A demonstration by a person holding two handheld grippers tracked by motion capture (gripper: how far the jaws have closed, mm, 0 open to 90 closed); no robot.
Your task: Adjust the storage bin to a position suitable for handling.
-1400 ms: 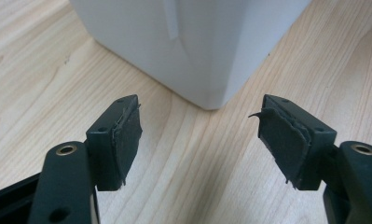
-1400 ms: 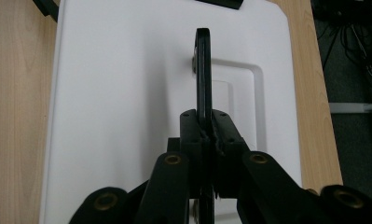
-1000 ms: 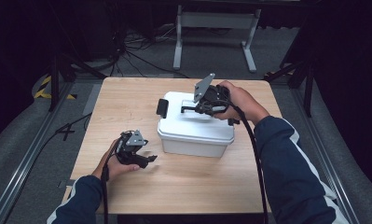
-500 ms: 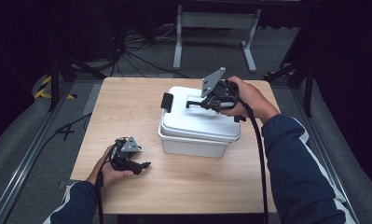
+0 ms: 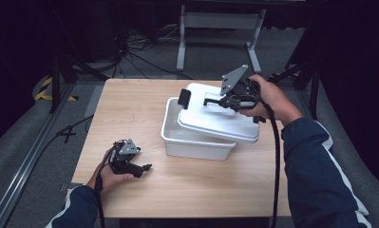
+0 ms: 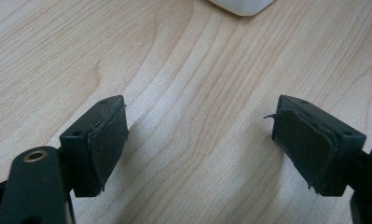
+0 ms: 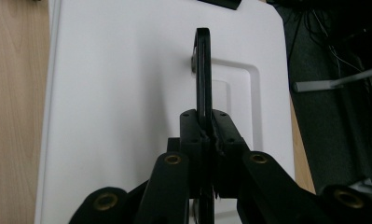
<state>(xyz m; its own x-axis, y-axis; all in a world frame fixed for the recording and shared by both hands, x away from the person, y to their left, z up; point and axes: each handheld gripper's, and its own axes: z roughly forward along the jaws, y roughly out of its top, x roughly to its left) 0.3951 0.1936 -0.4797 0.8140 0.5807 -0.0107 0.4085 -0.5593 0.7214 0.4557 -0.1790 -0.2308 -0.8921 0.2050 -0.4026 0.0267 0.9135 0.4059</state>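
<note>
A white plastic box (image 5: 196, 142) stands in the middle of the wooden table (image 5: 130, 109). Its white lid (image 5: 215, 121) hangs lifted and tilted above the box, shifted toward the right, with a black latch (image 5: 184, 98) at its far left end. My right gripper (image 5: 221, 101) is shut on the lid's black handle (image 7: 203, 70), which stands upright between the jaws in the right gripper view. My left gripper (image 5: 142, 167) rests low on the table near the front left, open with nothing between its pads (image 6: 110, 140).
A corner of the white box (image 6: 242, 5) shows at the top of the left gripper view. A metal stand (image 5: 215, 21) and cables lie on the floor beyond the table. Bare wood stretches in front of the box.
The right gripper has raised the lid off the box and carried it up and rightward, exposing the box's left rim. The left gripper has drawn back a little toward the front left.
</note>
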